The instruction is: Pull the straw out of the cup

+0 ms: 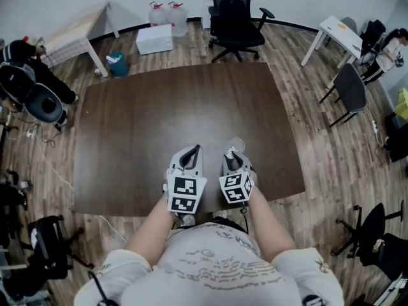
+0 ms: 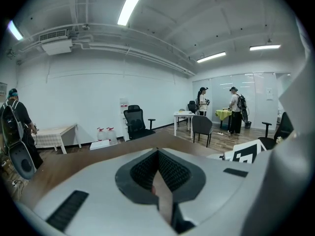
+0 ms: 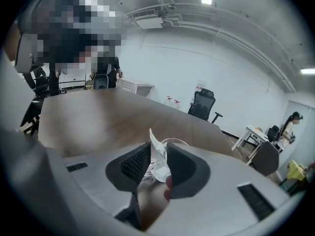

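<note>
A clear plastic cup (image 1: 236, 143) stands on the dark brown table (image 1: 178, 113) near its front edge, just ahead of my right gripper (image 1: 233, 152). In the right gripper view the cup (image 3: 160, 163) sits in the gap of my right gripper (image 3: 157, 154), whose jaws stand wide open on either side of it. A thin white pointed strip (image 3: 153, 137) sticks up from the cup; I cannot tell whether it is the straw. My left gripper (image 1: 193, 150) hovers beside the right one over the table. Its pads (image 2: 158, 154) meet, shut on nothing.
A black office chair (image 1: 236, 18), a white box (image 1: 155, 39) and water bottles (image 1: 169, 14) lie beyond the table's far edge. White side tables (image 1: 338, 34) and dark chairs (image 1: 349, 91) stand to the right. People stand at the room's edges.
</note>
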Available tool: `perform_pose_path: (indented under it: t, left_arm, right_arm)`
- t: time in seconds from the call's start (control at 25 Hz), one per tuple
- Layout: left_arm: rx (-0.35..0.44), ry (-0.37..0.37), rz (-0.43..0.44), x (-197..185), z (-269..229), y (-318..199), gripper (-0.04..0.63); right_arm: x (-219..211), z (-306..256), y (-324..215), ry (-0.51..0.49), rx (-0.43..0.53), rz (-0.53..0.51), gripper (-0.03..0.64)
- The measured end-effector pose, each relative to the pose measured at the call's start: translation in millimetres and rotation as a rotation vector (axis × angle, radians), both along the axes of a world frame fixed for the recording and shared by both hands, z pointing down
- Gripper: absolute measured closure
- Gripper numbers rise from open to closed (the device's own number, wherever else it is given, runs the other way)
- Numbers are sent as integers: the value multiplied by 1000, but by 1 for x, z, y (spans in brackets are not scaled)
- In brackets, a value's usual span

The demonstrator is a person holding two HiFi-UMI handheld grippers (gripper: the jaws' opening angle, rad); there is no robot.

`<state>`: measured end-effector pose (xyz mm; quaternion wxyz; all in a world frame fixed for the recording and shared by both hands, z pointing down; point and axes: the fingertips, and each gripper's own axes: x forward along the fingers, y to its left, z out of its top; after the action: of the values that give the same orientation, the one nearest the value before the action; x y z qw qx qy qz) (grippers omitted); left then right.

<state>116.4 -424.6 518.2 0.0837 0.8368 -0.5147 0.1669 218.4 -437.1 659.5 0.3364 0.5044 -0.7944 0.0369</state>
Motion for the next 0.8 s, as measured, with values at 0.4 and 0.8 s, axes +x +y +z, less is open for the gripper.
perform_pose_path:
  t: [0.4,0.8]
  left_arm:
    - [10,-13,-18,-3,1,-8,592]
    - [21,30,7,4,-3,-5,592]
  right_arm:
    - [7,-13,-11,-73,39,57,561]
    - [16,-69,-6,-267,117,138,561]
